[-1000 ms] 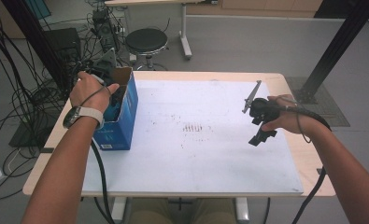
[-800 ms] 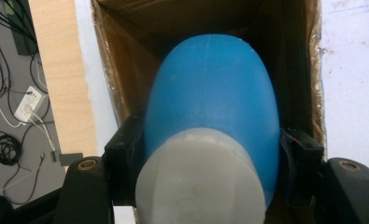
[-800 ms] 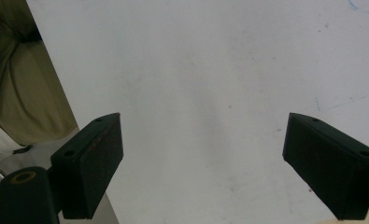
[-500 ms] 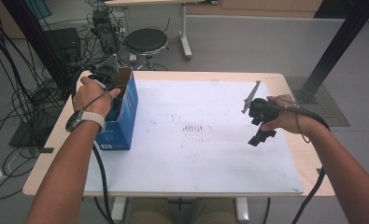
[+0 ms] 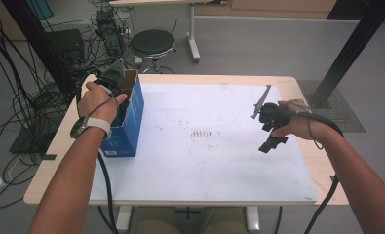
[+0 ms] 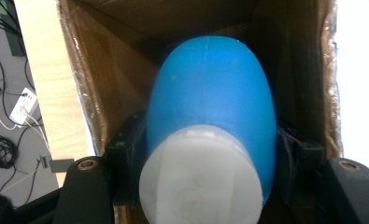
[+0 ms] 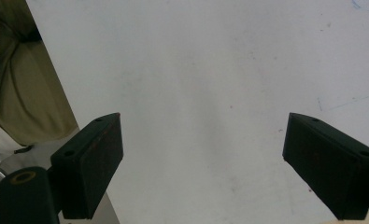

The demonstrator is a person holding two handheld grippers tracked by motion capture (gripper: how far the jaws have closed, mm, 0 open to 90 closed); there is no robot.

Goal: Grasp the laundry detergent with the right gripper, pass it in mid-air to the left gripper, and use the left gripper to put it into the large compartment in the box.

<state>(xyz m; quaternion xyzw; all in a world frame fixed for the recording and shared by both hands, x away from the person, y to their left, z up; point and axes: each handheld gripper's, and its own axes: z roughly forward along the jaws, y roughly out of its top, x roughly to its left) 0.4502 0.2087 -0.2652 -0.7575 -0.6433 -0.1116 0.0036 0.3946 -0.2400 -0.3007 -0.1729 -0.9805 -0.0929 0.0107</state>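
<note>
The blue bottle (image 6: 210,107) with its white cap (image 6: 201,179) sits clamped between the jaws of our left claw (image 6: 205,158), inside the open cardboard box (image 6: 107,70). From the high view we see that box (image 5: 126,122), blue outside, standing at the left edge of the counter (image 5: 297,83), with our left hand (image 5: 100,100) over its opening. Well apart, our right claw (image 7: 203,158) hovers over the white sheet (image 5: 204,146), jaws spread wide with nothing between them
</note>
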